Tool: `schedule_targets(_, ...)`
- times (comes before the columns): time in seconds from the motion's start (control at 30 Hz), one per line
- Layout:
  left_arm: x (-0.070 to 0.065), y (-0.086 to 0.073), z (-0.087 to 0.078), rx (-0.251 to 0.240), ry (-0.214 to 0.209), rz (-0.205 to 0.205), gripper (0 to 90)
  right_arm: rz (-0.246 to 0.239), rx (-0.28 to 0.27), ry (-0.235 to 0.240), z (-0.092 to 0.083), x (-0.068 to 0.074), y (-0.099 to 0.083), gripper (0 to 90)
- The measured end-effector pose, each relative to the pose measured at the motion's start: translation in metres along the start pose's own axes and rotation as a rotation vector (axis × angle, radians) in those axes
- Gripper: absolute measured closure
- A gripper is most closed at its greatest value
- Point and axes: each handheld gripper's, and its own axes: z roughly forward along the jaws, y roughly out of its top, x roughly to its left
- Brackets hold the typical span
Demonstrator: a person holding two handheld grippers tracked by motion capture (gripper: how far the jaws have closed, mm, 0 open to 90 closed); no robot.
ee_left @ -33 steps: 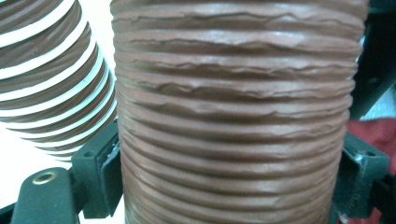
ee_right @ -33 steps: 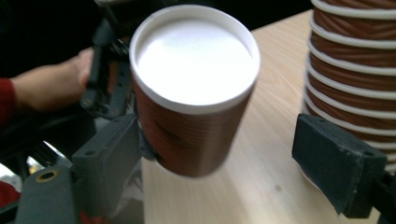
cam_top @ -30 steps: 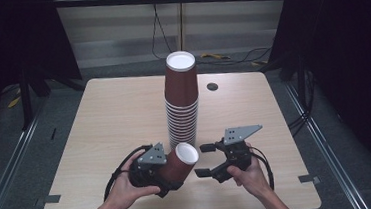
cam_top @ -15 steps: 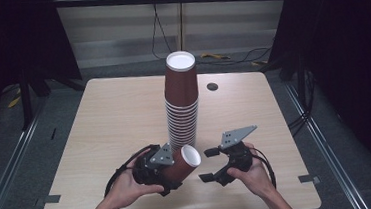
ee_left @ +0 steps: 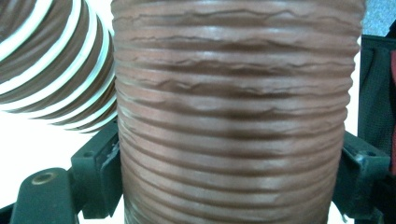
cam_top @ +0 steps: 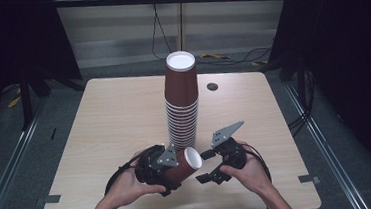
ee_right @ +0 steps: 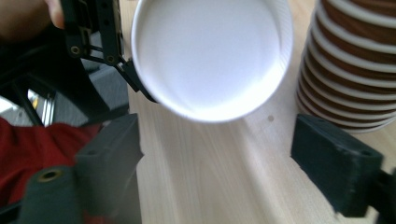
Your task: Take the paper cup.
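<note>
Near the front edge of the table (cam_top: 99, 121), just below a tall stack of cups (cam_top: 182, 109), the left gripper (cam_top: 171, 168) has its fingers (ee_left: 100, 172) clamped on a single brown ribbed cup (cam_top: 183, 164) — held on its side, white mouth turned toward the right gripper (cam_top: 209, 167). From the left gripper view the ribbed wall sits squarely between the two black pads, pressed on both sides. The right gripper's fingers (ee_right: 336, 163) stand well apart with nothing between them, looking straight at the cup's open mouth (ee_right: 212, 56), with the foot of the stack just beside it.

It looks like a hand-over or a re-grip is coming. To do it well, I'd bring the right fingers around the rim end squarely, one on each side, and close gently — paper walls dent easily — before the left lets go. Keep the elbow of the move away from the stack, since it is tall and close by.

The held cup is empty, plain white inside. The stack's top cup stands base up, so its inside cannot be seen
</note>
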Motion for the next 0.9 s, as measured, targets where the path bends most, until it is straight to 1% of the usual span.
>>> schedule_targets(0.03, -0.001, 0.0, 0.0, 0.004, 0.004, 0.014, 14.7, 0.004, 0.009, 0.009, 0.001, -0.001, 0.002, 13.7)
schedule_targets(0.07, -0.002, 0.0, 0.0, 0.009, 0.003, 0.012, 14.7, 0.003, 0.01, 0.013, 0.002, -0.001, 0.003, 14.9)
schedule_targets(0.13, -0.004, -0.001, 0.001, 0.02, -0.003, 0.023, 14.7, 0.002, 0.023, 0.013, 0.004, -0.001, 0.004, 14.8)
schedule_targets(0.2, -0.007, -0.001, 0.002, 0.041, -0.003, 0.035, 14.7, -0.003, 0.037, 0.014, 0.007, 0.0, 0.004, 14.2)
schedule_targets(0.23, -0.008, 0.0, 0.003, 0.044, -0.002, 0.037, 14.7, -0.008, 0.046, 0.019, 0.009, 0.001, 0.004, 13.5)
schedule_targets(0.27, -0.01, -0.001, 0.004, 0.044, -0.001, 0.029, 14.7, -0.008, 0.054, 0.029, 0.01, 0.001, 0.004, 13.5)
schedule_targets(0.3, -0.01, 0.0, 0.004, 0.057, -0.001, 0.047, 14.7, -0.013, 0.062, 0.033, 0.011, 0.002, 0.004, 13.6)
schedule_targets(0.43, -0.013, 0.0, 0.007, 0.065, 0.006, 0.043, 14.8, -0.024, 0.089, 0.039, 0.014, 0.004, 0.004, 14.4)
schedule_targets(0.5, -0.013, 0.0, 0.008, 0.068, 0.007, 0.047, 14.7, -0.02, 0.093, 0.032, 0.015, 0.005, 0.003, 14.6)
schedule_targets(0.53, -0.012, 0.0, 0.007, 0.078, 0.009, 0.061, 14.7, -0.022, 0.096, 0.035, 0.015, 0.004, 0.003, 14.7)
schedule_targets(0.57, -0.013, 0.0, 0.007, 0.084, 0.013, 0.06, 14.7, -0.023, 0.096, 0.035, 0.015, 0.004, 0.002, 15.3)
schedule_targets(0.6, -0.013, -0.001, 0.007, 0.085, 0.016, 0.055, 14.7, -0.026, 0.095, 0.021, 0.015, 0.004, 0.002, 15.7)
schedule_targets(0.63, -0.012, 0.0, 0.005, 0.108, 0.016, 0.082, 14.7, -0.021, 0.1, 0.021, 0.015, 0.004, 0.002, 15.8)
schedule_targets(0.7, -0.014, -0.001, 0.006, 0.114, 0.033, 0.081, 14.8, -0.014, 0.106, 0.028, 0.014, 0.003, 0.0, 17.0)
schedule_targets(0.73, -0.014, 0.0, 0.006, 0.118, 0.032, 0.08, 14.8, -0.013, 0.11, 0.029, 0.014, 0.003, 0.0, 17.2)
schedule_targets(0.77, -0.013, 0.001, 0.005, 0.136, 0.031, 0.11, 14.8, -0.016, 0.114, 0.03, 0.014, 0.003, 0.0, 17.2)
schedule_targets(0.83, -0.019, 0.0, 0.01, 0.092, 0.035, 0.047, 14.8, -0.017, 0.122, 0.031, 0.015, 0.003, 0.0, 17.2)
schedule_targets(0.87, -0.016, 0.001, 0.008, 0.131, 0.025, 0.097, 14.7, -0.023, 0.13, 0.027, 0.015, 0.004, 0.001, 17.1)
schedule_targets(0.9, -0.016, 0.001, 0.009, 0.133, 0.028, 0.097, 14.8, -0.024, 0.142, 0.035, 0.016, 0.004, 0.001, 17.1)
